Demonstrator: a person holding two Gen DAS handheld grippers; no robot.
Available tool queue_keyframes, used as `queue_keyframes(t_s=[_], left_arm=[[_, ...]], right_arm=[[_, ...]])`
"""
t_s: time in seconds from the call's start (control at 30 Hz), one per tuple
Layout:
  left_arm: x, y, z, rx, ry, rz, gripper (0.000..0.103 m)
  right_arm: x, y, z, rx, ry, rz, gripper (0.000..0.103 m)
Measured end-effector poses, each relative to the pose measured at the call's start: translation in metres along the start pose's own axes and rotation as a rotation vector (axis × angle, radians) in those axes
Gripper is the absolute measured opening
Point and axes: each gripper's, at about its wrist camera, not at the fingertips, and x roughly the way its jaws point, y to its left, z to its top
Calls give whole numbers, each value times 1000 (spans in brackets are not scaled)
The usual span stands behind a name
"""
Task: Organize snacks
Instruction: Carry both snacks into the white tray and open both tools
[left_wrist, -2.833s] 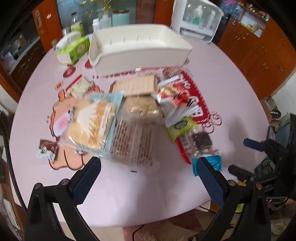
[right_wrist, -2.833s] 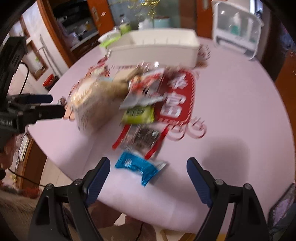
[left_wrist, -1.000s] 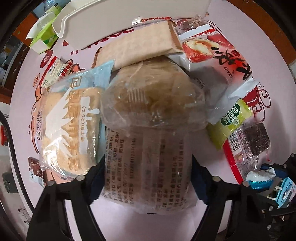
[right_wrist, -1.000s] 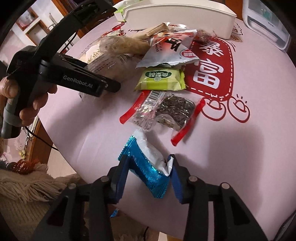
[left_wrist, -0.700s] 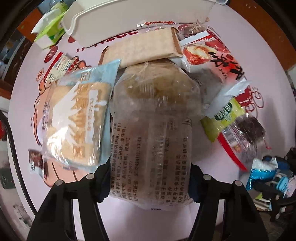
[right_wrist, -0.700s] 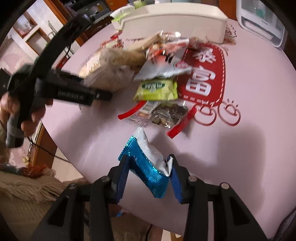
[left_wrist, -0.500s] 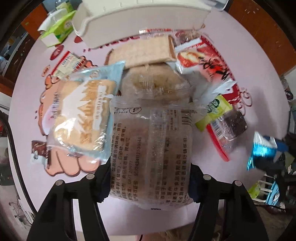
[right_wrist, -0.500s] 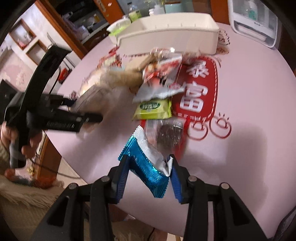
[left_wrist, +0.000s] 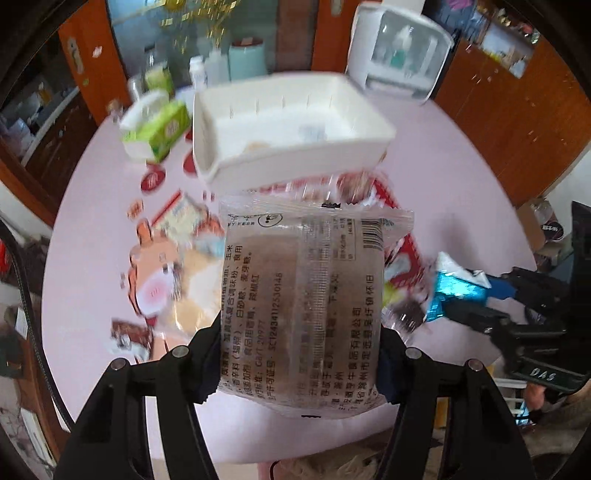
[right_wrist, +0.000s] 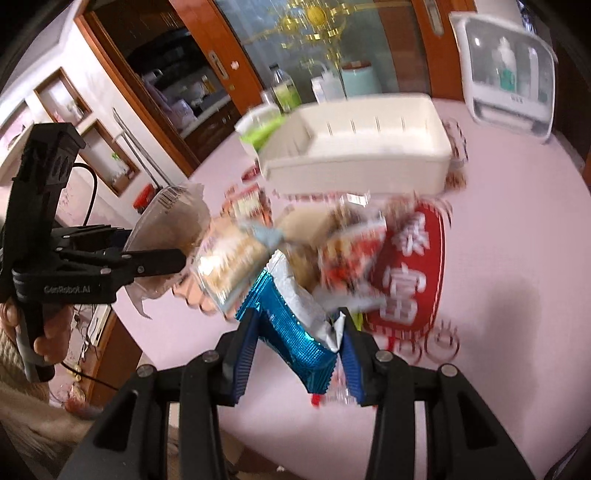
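- My left hand-held gripper (left_wrist: 299, 363) is black with dark blue pads, around a clear packet (left_wrist: 306, 306) printed in black over brown.
- My right hand-held gripper (right_wrist: 295, 350) matches; its snack pack (right_wrist: 291, 325) is shiny blue and silver.
- The bin (left_wrist: 295, 162) is cream-white.
- The tabletop (left_wrist: 454, 177) is pale pink with a red patch bearing white characters (right_wrist: 413, 273).
- The tissue box (left_wrist: 162, 133) is green and white.

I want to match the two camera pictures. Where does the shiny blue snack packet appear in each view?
Left wrist view: the blue snack packet is at the right edge, off the table, held in the right gripper.
Right wrist view: the packet is at bottom centre, clamped between that gripper's fingers.
Shared landmark: the white bin at the table's far side.
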Motion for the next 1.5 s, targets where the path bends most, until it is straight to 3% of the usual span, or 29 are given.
queue_keyframes(t_s=[0.2,0.4,0.67,0.93,1.07,1.5], left_arm=[[-32,-6,46,46,-118,9,64],[-53,-2,92,59,-210,56,64],[-62,17,144,25,-283,60,64],[-49,35,189,-5,-353,99,64],[-26,41,204,-20,-352,106,64],[58,59,218,-52,-222,62,65]], right_arm=[[-14,8,44,11,-116,-17,42],[-23,8,95,88,-211,-123,42],[-37,9,151,151,-355,-139,42],[-23,10,190,215,-434,-197,42],[-4,4,201,252,-425,-225,43],[72,-27,212,316,-271,-384,43]])
